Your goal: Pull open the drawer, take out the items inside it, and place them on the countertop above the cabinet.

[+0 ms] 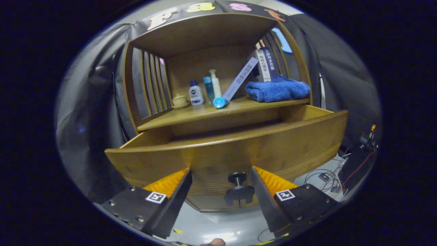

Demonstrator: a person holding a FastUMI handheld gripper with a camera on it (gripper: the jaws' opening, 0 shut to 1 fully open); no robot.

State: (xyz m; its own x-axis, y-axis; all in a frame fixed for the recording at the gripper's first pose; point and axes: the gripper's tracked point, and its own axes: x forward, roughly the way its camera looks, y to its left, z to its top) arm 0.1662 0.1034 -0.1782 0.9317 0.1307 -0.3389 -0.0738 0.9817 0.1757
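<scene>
Gripper (220, 186) held wide open, its two fingers spread apart and gripping nothing; the dark knob (238, 188) of the drawer (225, 150) sits in the gap between them, nearer the right finger, touching neither. The drawer is pulled out from the wooden cabinet (218, 37), its long axis running side to side across the fingers and its curved front panel facing the gripper; the interior is hidden behind that front panel, so the contents cannot be told. Above the drawer lies the countertop (191, 114), a shelf open toward the gripper and closed by slatted side walls and a back panel. On the countertop, relative to the drawer knob: a small lidded cup (179, 101) up and to the left, a white bottle with a blue cap (196, 93) beside it, a clear blue bottle (208, 88), a pump bottle (215, 83), a blue-ended tube leaning against a box (235, 85), and a folded blue towel (277, 89) up and to the right with upright books (265, 64) behind it. Bare shelf remains along the front edge, left of the tube. Loose cables (324, 179) lie on the floor right of the drawer.
</scene>
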